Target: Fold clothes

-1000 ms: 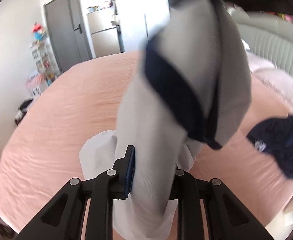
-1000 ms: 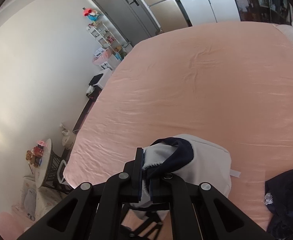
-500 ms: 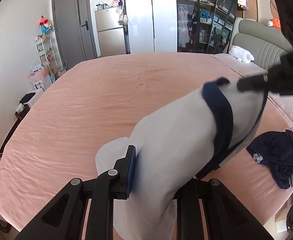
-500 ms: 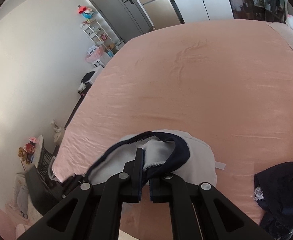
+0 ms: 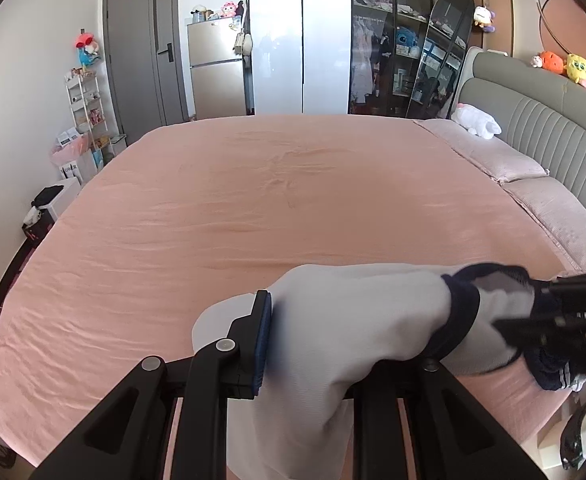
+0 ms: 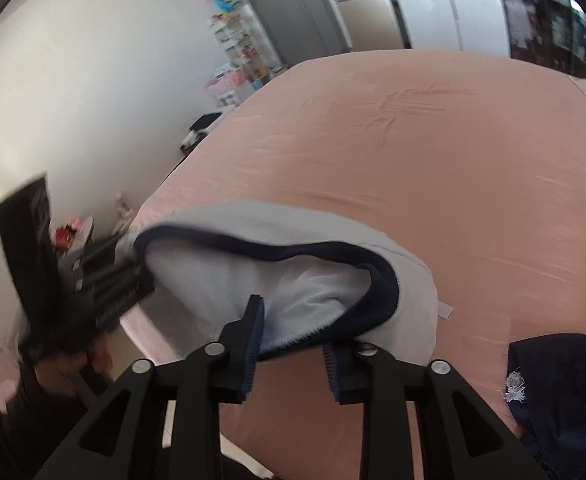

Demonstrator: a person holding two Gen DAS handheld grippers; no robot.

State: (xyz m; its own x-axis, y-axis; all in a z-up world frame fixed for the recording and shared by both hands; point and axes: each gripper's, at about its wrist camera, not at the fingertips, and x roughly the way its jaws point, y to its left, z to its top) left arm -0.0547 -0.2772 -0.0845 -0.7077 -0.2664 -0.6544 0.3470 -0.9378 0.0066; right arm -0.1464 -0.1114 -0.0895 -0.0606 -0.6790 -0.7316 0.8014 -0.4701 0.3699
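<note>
While my right gripper [image 6: 291, 350] is opening to let the navy-trimmed edge of the white top [image 6: 293, 276] drop, I should lower it gently so the fold lands flat on the pink bed [image 6: 433, 152], and keep my left gripper [image 5: 309, 344] pinching the cloth until it settles. The top lies at the bed's near edge, its hem just between my right jaws without being pressed, with a dark garment [image 6: 561, 392] to its right on the bed.
</note>
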